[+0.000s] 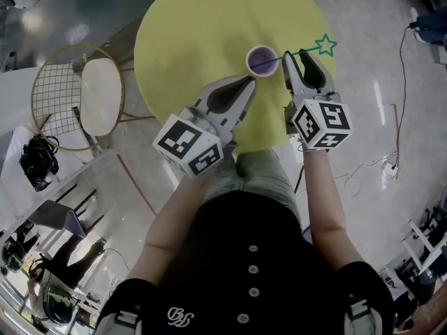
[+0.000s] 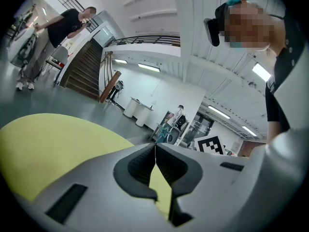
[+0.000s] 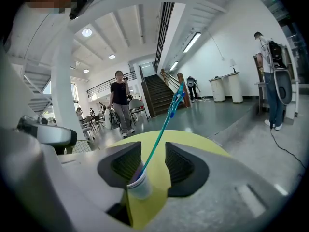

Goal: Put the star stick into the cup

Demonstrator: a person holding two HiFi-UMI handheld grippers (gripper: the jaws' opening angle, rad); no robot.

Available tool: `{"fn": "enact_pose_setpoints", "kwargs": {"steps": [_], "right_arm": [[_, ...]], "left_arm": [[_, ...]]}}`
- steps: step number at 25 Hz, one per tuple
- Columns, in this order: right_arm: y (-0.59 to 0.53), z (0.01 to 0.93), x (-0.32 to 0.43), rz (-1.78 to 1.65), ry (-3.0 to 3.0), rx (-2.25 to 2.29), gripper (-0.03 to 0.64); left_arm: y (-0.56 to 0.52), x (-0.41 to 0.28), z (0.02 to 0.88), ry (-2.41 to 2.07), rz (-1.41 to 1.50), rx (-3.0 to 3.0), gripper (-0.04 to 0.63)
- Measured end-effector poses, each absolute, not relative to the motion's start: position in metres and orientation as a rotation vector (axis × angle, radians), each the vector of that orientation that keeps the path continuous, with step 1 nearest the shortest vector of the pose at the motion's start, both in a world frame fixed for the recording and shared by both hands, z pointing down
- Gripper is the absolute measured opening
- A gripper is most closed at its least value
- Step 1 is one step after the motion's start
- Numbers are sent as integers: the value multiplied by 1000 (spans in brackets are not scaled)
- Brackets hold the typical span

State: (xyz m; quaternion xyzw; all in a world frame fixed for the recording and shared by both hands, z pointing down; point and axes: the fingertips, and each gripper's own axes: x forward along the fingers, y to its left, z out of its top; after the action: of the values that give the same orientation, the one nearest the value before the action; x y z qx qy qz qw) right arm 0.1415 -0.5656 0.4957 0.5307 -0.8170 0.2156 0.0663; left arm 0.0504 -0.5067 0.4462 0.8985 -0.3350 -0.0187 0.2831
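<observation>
My right gripper (image 1: pixel 295 56) is released, its jaws apart either side of the star stick (image 3: pixel 163 127) without pressing it. The stick's foot sits in the cup (image 1: pixel 261 61) on the far part of the yellow table (image 1: pixel 188 26). It leans with its star end up and to the right. My left gripper (image 1: pixel 248 82) is clenched on nothing.

Our left gripper (image 1: pixel 251 80) and right gripper (image 1: pixel 295 54) are light grey moulded shells. Each has two tapering jaws lined with dark ribbed pads (image 3: pixel 126 164). At the six o'clock end of each sits a white cube with black square markers (image 1: pixel 188 145). We wear a black short-sleeved top (image 1: pixel 293 250) with a row of small round buttons (image 1: pixel 251 271) down the front, a white curly logo (image 1: pixel 178 317) at seven o'clock, and what may be grey-green trousers (image 1: pixel 260 176).
</observation>
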Motion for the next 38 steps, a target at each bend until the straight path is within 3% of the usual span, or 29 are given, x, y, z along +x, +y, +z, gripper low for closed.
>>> {"fn": "enact_pose_setpoints", "kwargs": {"steps": [5,14,19,22,38], "right_arm": [[-557,487,146,655,-2463,1611,185],[-508,456,142,652,-2560,1600,189],[-480,418,125,523,-2678,1521,40],[-466,398,117,377,-2696,1493,3],[-428,351,98,250,-2787,1507,3]], "left_arm": [[-505,46,435,-915,-69,2413,12],[-483,50,410,-883,-84,2508,12],[-466,58,395,-852,-96,2550,12],[-455,60,388,-850,-112,2571,12],[-436,47,371,-874,-129,2614,12]]}}
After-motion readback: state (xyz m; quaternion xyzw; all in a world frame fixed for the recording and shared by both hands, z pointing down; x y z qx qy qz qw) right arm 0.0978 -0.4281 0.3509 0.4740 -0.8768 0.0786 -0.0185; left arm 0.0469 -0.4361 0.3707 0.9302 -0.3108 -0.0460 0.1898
